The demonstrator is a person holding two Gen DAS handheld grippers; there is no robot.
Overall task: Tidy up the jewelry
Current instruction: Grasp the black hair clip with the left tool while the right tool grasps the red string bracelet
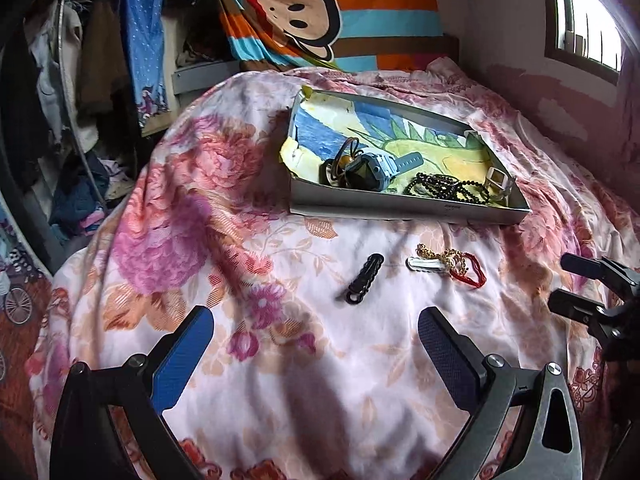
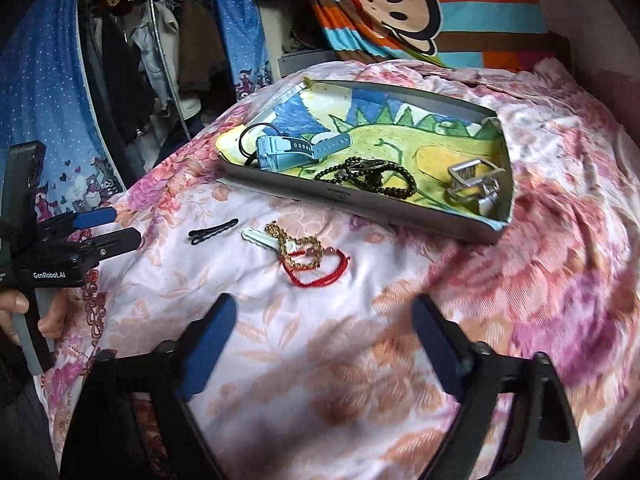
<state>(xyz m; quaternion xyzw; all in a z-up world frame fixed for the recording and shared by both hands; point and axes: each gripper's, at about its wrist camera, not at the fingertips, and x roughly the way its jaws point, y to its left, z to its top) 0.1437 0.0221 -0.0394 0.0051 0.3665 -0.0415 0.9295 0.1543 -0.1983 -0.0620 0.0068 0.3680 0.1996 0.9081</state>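
Observation:
A grey tray (image 1: 400, 209) (image 2: 424, 227) lined with a coloured drawing lies on the floral bed. In it are a blue watch (image 1: 384, 166) (image 2: 292, 150), black bead bracelets (image 1: 444, 186) (image 2: 372, 178) and a silver metal watch (image 1: 500, 184) (image 2: 474, 184). On the bedspread in front of the tray lie a black hair clip (image 1: 362, 278) (image 2: 214, 231), a white clip (image 1: 424, 265) (image 2: 260, 237), a gold chain (image 1: 444, 257) (image 2: 304, 248) and a red string bracelet (image 1: 472, 272) (image 2: 320, 270). My left gripper (image 1: 316, 328) (image 2: 114, 226) is open and empty, short of the black clip. My right gripper (image 2: 324, 316) (image 1: 566, 282) is open and empty, just short of the red bracelet.
A striped monkey-print cloth (image 1: 320, 12) (image 2: 400, 4) hangs behind the bed. A clothes rack and a blue curtain (image 1: 142, 32) (image 2: 40, 100) stand at the left. A wall with a window (image 1: 584, 12) is at the right. The bed drops off at the left edge.

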